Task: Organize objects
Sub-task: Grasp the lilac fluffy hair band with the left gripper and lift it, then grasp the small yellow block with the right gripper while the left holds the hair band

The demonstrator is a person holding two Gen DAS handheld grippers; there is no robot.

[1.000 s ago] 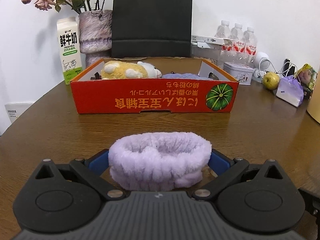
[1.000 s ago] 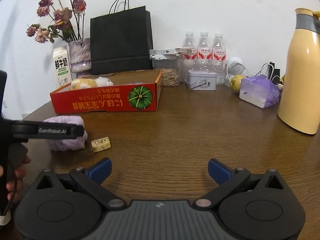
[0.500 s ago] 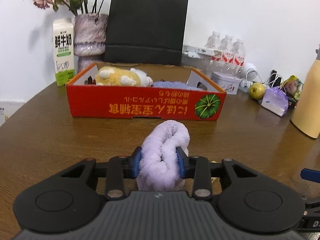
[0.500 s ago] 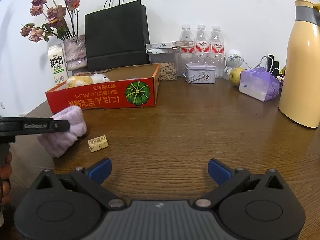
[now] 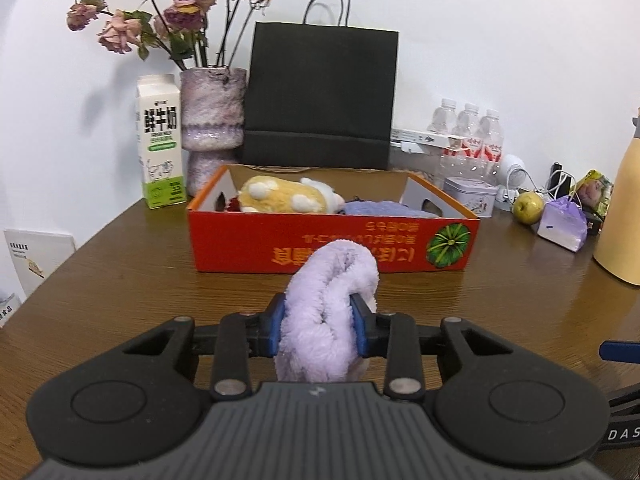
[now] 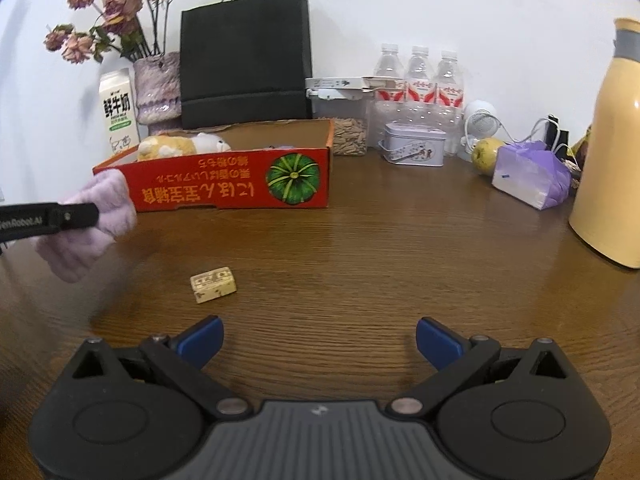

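Observation:
My left gripper [image 5: 319,330] is shut on a fluffy lilac headband [image 5: 330,308], squeezed narrow between the blue pads and lifted off the wooden table, a short way in front of the red cardboard box [image 5: 332,244]. The box holds a yellow plush toy [image 5: 280,196] and a purple cloth [image 5: 380,208]. In the right wrist view the headband [image 6: 92,224] hangs at the far left from the left gripper's dark finger [image 6: 48,220], near the box [image 6: 224,188]. My right gripper [image 6: 318,340] stands open over bare table, with a small cream block [image 6: 213,284] ahead of its left finger.
Behind the box stand a milk carton [image 5: 160,140], a vase of dried roses [image 5: 212,116] and a black paper bag [image 5: 320,96]. To the right are water bottles [image 6: 418,80], a tin [image 6: 414,148], an apple [image 6: 486,154], a purple pouch [image 6: 532,176] and a yellow flask [image 6: 612,148].
The left gripper's jaws closed on the headband, pinching it narrow, then lifted it off the table and carried it towards the red box. The right gripper edged forward, still open.

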